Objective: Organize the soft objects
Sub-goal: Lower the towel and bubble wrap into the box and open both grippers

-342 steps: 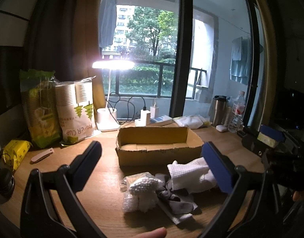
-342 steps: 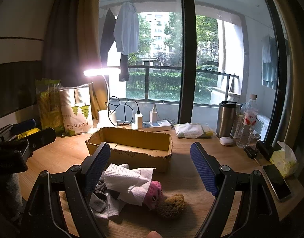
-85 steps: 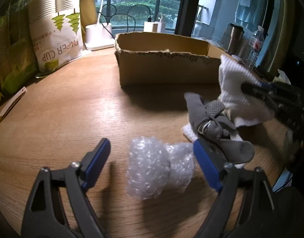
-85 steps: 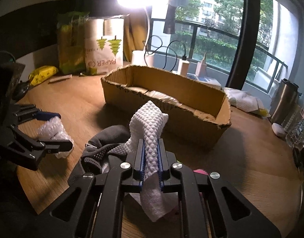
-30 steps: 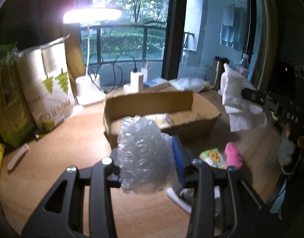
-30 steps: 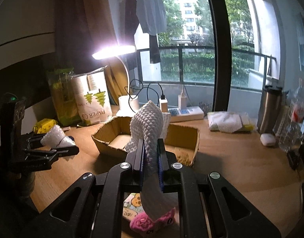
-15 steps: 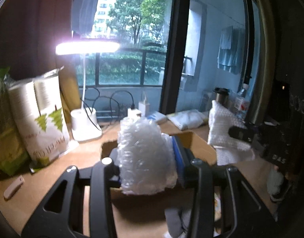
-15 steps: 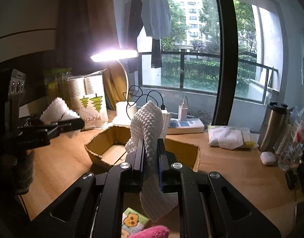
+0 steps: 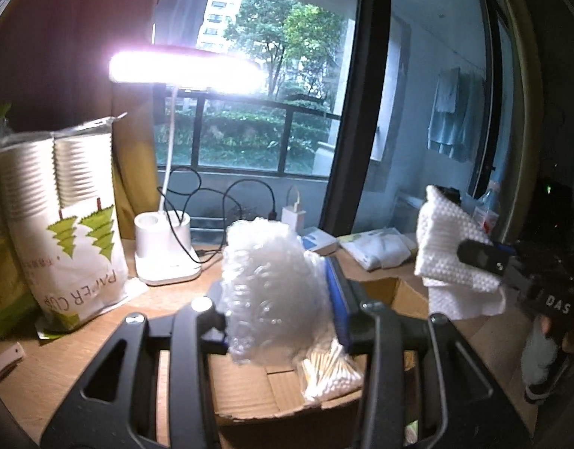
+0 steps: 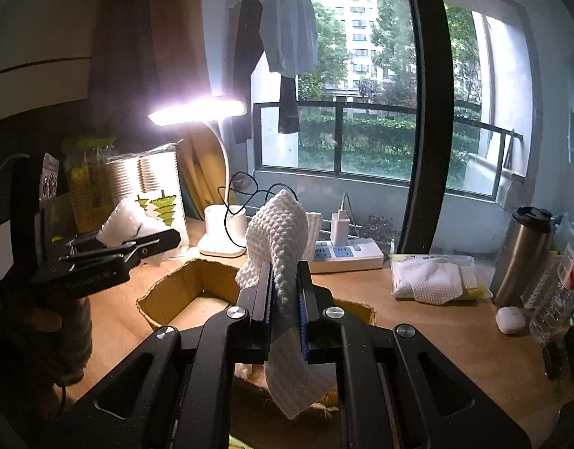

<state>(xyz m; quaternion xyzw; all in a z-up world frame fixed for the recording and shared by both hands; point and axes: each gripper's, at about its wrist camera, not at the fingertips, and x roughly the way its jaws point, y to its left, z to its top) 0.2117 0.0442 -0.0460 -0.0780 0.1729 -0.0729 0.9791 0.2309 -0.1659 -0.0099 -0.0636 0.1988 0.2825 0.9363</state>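
- Our left gripper [image 9: 277, 301] sits low in the middle of the left wrist view, its jaws pinching a wad of bubble wrap [image 9: 266, 284] that bulges up above the fingers.
- Below the wad, at the bottom centre of that view, we see the cardboard box [image 9: 249, 389] open on the wooden table [image 9: 62, 359]; a bag of cotton swabs [image 9: 330, 370] lies inside it.
- Our right gripper [image 10: 285, 312] fills the lower middle of the right wrist view, its jaws pressed onto a white cloth [image 10: 281, 232]; the cloth stands up above the fingers and hangs down below them.
- The cloth hangs over the box, which shows behind the fingers in the right wrist view.
- In the left wrist view the right gripper and its cloth appear at the right edge, off the table and beside the box.
- A lit desk lamp [image 10: 221, 241] stands behind the box at the upper left of the right wrist view, with a bag of paper cups [image 9: 64, 224] to its left.
- A power strip [image 10: 345, 254], a steel flask [image 10: 521, 254] and a packet of cloths [image 10: 433, 278] sit along the window side at the right.
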